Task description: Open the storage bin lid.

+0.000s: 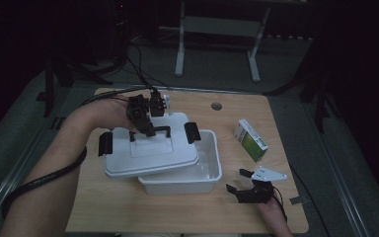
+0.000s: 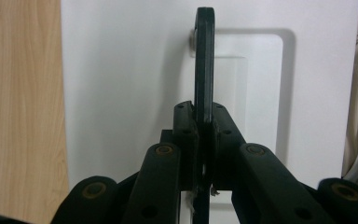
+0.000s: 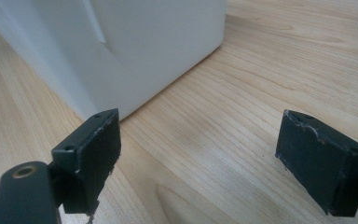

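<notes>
Left tool clamps lid handle; right tool gapes beside box.

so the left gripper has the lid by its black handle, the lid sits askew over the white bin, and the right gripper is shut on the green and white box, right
Not quite. The right gripper is open and holds nothing: the right gripper view shows its fingers spread apart over bare table. The green and white box stands apart from it, as the high view shows. The left gripper does clamp the lid's black handle, askew over the white bin.
</notes>
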`<state>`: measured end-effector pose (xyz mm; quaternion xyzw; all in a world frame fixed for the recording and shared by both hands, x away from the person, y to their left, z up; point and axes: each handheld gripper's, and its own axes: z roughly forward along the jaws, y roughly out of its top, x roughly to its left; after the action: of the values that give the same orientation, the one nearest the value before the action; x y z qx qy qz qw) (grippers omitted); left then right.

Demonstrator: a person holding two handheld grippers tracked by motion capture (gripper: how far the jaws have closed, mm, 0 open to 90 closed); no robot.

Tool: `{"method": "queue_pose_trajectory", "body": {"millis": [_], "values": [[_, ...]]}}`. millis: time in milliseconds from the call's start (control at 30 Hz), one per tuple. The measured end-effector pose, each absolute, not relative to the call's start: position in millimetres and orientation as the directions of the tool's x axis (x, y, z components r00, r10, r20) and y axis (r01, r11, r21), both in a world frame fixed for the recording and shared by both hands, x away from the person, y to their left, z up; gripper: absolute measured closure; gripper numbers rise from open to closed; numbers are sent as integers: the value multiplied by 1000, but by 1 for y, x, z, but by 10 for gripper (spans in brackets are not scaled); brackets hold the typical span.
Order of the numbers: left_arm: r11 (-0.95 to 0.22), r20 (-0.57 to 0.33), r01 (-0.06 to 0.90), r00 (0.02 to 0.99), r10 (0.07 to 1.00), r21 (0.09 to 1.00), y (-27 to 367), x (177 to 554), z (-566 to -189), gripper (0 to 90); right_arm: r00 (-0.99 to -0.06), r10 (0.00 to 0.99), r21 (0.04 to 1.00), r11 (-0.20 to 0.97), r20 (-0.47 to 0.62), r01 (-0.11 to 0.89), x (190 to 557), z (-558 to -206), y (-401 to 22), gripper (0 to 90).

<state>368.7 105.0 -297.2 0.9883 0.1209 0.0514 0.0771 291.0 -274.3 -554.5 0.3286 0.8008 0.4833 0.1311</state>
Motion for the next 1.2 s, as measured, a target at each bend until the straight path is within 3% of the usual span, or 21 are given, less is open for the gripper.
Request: {"method": "queue_pose_trajectory", "body": {"millis": [1200], "values": [[-856,56,483,864,500,183,250,339,-320,834,-741,664,856,319,105,406,291,-555,-273,137]]}}
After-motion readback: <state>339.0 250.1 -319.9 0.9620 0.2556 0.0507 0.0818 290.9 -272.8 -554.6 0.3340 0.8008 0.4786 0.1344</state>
